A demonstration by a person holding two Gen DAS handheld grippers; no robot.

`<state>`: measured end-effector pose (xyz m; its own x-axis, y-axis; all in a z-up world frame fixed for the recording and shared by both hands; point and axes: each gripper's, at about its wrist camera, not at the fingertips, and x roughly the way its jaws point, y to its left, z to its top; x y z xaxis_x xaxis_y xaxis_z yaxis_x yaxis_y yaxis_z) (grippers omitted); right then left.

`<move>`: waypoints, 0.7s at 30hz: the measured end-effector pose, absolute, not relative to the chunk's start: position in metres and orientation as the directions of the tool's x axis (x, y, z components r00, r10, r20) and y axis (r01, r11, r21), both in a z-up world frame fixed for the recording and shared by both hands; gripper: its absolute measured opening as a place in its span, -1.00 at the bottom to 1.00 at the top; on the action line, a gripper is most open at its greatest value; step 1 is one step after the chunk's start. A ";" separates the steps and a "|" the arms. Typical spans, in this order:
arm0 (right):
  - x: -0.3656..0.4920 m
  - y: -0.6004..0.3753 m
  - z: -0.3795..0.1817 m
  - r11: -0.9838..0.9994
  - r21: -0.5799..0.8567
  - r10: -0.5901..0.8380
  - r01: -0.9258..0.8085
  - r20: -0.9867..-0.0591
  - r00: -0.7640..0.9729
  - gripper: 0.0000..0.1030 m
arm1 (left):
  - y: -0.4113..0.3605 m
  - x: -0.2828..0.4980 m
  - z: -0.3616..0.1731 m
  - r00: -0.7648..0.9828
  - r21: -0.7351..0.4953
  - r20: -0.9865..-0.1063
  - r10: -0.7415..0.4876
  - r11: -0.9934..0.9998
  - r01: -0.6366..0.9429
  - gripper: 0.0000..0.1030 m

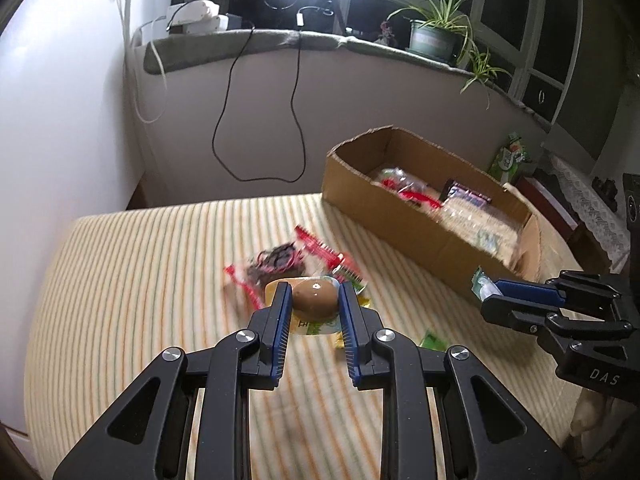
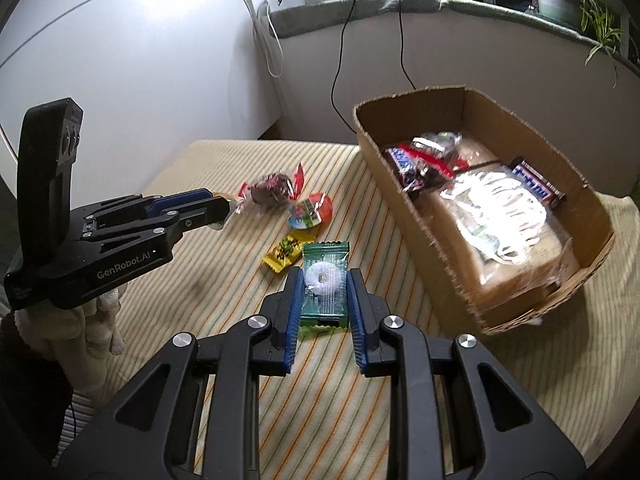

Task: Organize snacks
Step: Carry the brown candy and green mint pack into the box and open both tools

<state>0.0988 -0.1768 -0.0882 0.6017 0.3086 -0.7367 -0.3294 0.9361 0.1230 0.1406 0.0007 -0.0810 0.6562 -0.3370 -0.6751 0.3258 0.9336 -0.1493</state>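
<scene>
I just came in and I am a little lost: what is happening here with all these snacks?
A person is sorting snacks into a cardboard box on a striped table. The left hand-held gripper grips a packaged brown egg; the right hand-held gripper grips a green candy packet. Both are held above the table. The box already holds bread and chocolate bars, while a few snacks remain loose on the table.

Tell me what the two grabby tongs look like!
Both tongs, the left tongs and right tongs, are black plastic linkages with round silver screws and blue ribbed pads. The left one says "GenRobot.AI" in white on its side; the right shows "DAS". A pale fuzzy glove holds the left one.
</scene>
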 end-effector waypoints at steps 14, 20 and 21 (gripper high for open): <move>0.119 -0.233 -0.059 0.958 0.098 0.259 -0.271 -0.700 0.665 -0.56 | -0.049 0.167 -0.062 0.654 -0.164 -0.645 -0.396 0.907 0.388 -0.57; 0.131 -0.259 -0.058 0.967 0.081 0.228 -0.243 -0.703 0.674 -0.56 | -0.075 0.177 -0.059 0.639 -0.162 -0.646 -0.417 0.893 0.420 -0.57; 0.132 -0.263 -0.057 0.968 0.079 0.224 -0.238 -0.702 0.676 -0.56 | -0.079 0.178 -0.059 0.637 -0.160 -0.646 -0.420 0.891 0.425 -0.57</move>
